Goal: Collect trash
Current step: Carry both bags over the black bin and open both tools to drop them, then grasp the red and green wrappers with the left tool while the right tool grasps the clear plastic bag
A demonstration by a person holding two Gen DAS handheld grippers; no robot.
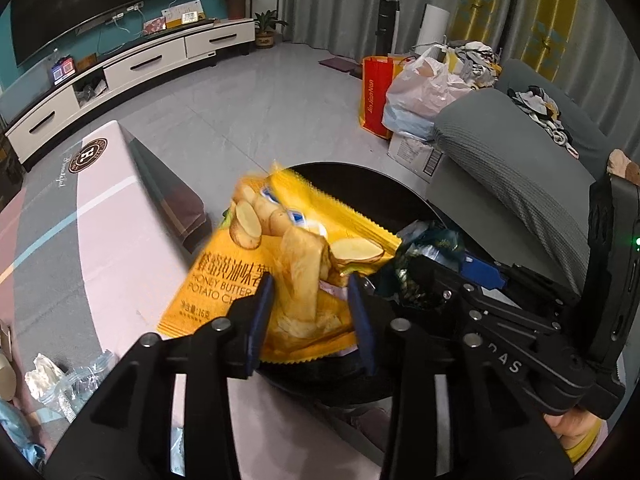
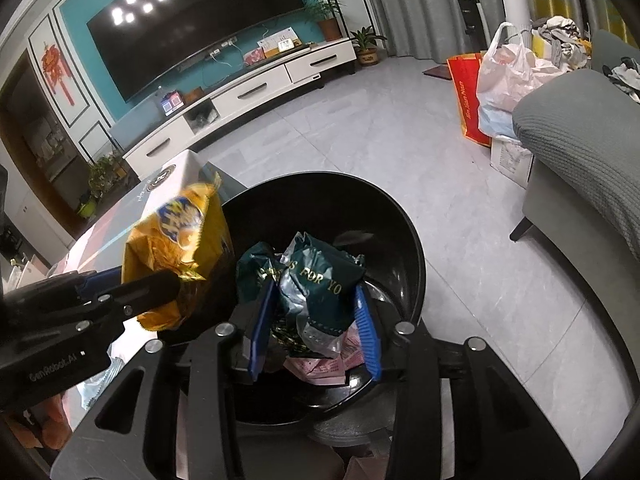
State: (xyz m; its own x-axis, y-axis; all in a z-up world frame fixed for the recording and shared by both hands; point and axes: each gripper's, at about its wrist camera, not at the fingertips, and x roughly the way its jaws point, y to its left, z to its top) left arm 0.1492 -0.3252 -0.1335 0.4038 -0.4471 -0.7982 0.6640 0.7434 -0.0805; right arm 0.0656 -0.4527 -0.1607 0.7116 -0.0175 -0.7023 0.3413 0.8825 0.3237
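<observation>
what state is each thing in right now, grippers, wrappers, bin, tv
left gripper: jaws apart around the yellow chip bag, pads not clearly pressing
yellow chip bag: crumpled, blurred, over the bin's edge
right gripper: jaws apart around the dark green wrapper
dark green wrapper: crumpled, above the bin's inside
black bin: open, pink wrapper inside
tv: off
tv stand drawers: shut

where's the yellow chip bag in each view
Left wrist view: the yellow chip bag sits centre frame, between the left gripper pads, over the black bin.
Right wrist view: it is at left of centre, just left of the bin's rim.
Shared landmark: the red shopping bag on the floor.
</observation>
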